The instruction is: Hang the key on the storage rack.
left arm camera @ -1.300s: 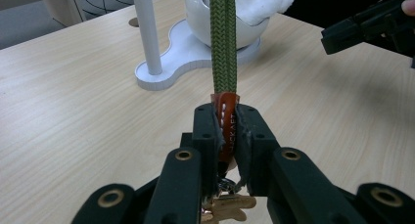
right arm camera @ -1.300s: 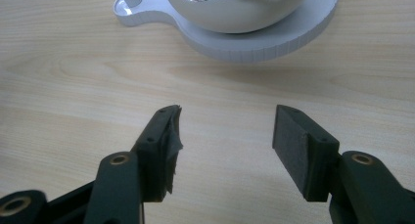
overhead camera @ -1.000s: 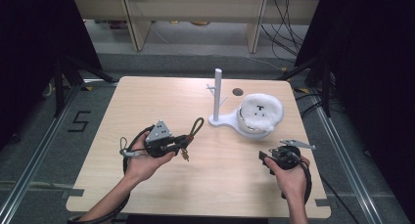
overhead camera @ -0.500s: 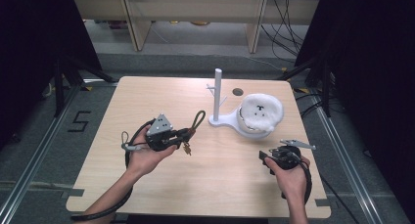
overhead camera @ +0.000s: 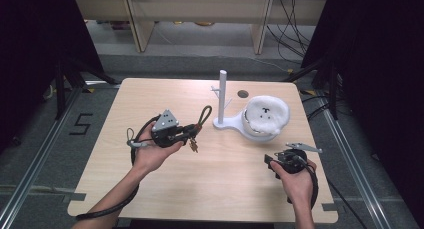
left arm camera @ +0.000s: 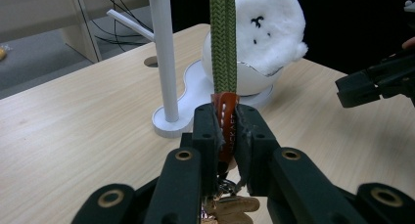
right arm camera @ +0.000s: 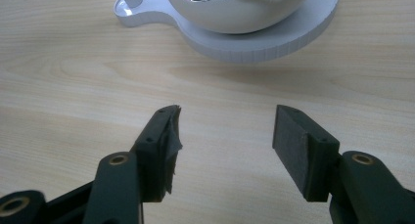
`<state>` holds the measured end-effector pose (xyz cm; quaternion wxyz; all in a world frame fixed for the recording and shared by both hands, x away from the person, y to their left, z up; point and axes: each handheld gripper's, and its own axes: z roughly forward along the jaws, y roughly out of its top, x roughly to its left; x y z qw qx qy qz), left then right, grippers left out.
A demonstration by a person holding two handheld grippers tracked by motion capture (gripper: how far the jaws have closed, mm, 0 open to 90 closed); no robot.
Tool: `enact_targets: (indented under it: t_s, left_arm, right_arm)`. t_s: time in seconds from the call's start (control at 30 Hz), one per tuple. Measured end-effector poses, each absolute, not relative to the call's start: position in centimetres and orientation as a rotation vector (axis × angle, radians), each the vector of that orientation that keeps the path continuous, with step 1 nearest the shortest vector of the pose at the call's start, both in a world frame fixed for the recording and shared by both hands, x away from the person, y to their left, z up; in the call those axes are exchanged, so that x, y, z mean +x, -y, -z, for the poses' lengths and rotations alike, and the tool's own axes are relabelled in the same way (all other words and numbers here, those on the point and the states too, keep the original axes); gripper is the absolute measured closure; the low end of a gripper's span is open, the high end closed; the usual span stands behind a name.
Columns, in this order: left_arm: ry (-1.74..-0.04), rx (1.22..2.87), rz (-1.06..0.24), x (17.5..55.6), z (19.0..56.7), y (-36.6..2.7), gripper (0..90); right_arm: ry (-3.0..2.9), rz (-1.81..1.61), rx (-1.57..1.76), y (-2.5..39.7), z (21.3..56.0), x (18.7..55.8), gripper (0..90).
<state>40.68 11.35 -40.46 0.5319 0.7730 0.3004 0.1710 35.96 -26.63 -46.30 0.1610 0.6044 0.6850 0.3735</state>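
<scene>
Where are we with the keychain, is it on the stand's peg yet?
Done: the left gripper is shut on the keychain, lifted off the table. In hand: carrying it toward the white stand. Left: looping it over the peg. The right gripper rests open, empty.

surface: light wood tabletop, rounded corners | on it: white stand base with upright post, toward the far edge, right of centre | white bowl with fluffy white toy sits on that base, nearer the right edge | small round hole by the far edge
</scene>
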Motion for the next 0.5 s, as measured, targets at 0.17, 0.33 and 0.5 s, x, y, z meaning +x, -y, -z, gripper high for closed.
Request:
enact_targets:
  t_s: [0.17,0.33,0.5]
  left_arm:
    - [-0.718,1.835,-0.408,41.2,40.2,-11.1,79.5]
    - [-0.722,1.828,-0.411,41.7,40.0,-10.9,79.5]
    - [-0.72,1.819,-0.416,42.2,39.7,-10.7,79.5]
  right_arm:
    - [-1.953,-1.062,1.723,26.6,46.3,36.0,44.0]
    - [-1.931,-1.077,1.75,26.5,46.2,35.8,43.9]
    - [-1.95,-1.064,1.724,26.7,46.3,35.9,43.8]
